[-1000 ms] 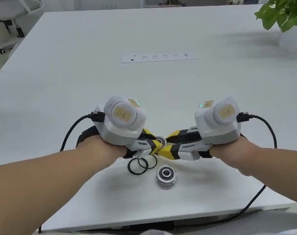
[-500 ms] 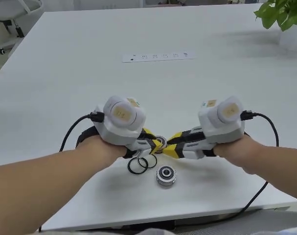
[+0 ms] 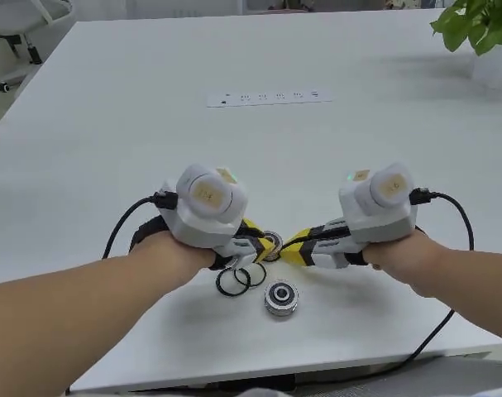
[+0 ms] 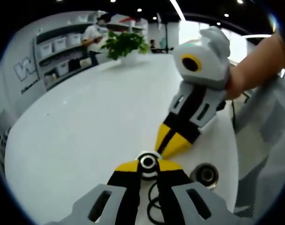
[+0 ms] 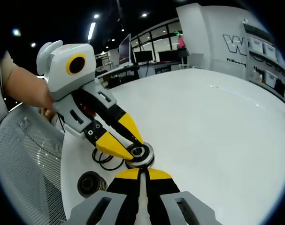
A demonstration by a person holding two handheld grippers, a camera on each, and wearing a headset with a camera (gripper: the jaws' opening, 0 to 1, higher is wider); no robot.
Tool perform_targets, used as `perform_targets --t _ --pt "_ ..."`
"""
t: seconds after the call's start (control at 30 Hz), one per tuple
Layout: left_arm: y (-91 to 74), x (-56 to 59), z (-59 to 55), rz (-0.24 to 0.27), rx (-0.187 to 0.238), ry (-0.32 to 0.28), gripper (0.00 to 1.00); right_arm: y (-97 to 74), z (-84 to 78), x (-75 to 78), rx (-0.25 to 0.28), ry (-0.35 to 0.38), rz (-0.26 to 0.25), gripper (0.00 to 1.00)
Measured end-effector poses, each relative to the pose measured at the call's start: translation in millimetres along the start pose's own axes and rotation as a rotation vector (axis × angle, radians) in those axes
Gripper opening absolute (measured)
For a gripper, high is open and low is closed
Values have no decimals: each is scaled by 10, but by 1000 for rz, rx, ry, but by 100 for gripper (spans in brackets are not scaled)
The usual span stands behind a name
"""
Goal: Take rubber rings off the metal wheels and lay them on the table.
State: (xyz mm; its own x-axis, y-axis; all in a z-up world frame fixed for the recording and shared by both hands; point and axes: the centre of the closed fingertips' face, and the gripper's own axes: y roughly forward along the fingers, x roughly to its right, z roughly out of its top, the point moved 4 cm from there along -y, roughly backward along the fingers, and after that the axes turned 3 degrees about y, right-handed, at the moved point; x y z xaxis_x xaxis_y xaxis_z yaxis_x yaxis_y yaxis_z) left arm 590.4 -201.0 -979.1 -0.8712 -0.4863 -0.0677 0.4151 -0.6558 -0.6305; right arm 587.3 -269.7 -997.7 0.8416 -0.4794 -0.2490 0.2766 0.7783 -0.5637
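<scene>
Fingers (image 4: pixel 127 167) of the left gripper (image 4: pixel 148 165) are set narrow and clamp a metal wheel (image 4: pixel 148 161), with one yellow tip on each side of it. The wheel is held clear of the counter (image 4: pixel 81 122). A dark band runs round its rim; whether this is a rubber ring cannot be told.

Right gripper (image 5: pixel 141 172): the two fingers (image 5: pixel 154 175) are pressed together with no visible gap. Their yellow tips meet the rim of the held wheel from the side opposite the left gripper. Whether they pinch anything on that rim cannot be told.

Both grippers point toward each other, tip to tip, above the near part of the counter, each held in one of the person's hands.

Two black rubber rings (image 3: pixel 234 279) lie flat on the counter, touching each other, just beside and below the tips of the left gripper in the head view.

A second metal wheel (image 3: pixel 281 297) rests on the counter, face up, just beside the rings on their right and apart from both grippers.

A black cable (image 3: pixel 122 227) leaves the body of the left gripper and crosses the counter toward its near edge.

Farther back, a white power strip (image 3: pixel 267 97) lies well apart from the work. A green plant (image 3: pixel 475 25) stands at the far right corner.
</scene>
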Motion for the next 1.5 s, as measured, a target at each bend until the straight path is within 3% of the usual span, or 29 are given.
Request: perform_targets --t 0.33,0.47,0.7,0.77,0.87,0.93,1.0,1.07,1.5 --pt "-6 19 -2 1 1 2 12 -37 -33 34 59 308 40 0" --pt "-7 21 -2 2 0 3 12 -47 -42 37 74 385 49 0" --pt "-8 31 -1 4 -2 2 12 -62 -37 -24 90 449 51 0" --pt "-10 37 -3 2 -1 3 12 -91 27 -3 142 510 48 0" --pt "-11 41 -3 3 0 2 12 -107 1 -37 126 490 52 0" --pt "-13 48 -2 3 0 3 12 -114 42 -53 159 541 67 0" --pt "-13 47 -1 3 0 3 12 -115 37 -50 154 543 64 0" --pt "-12 46 0 5 0 1 12 -120 60 -77 179 603 80 0" --pt "-14 48 1 6 -2 5 12 -115 116 -111 192 613 129 0"
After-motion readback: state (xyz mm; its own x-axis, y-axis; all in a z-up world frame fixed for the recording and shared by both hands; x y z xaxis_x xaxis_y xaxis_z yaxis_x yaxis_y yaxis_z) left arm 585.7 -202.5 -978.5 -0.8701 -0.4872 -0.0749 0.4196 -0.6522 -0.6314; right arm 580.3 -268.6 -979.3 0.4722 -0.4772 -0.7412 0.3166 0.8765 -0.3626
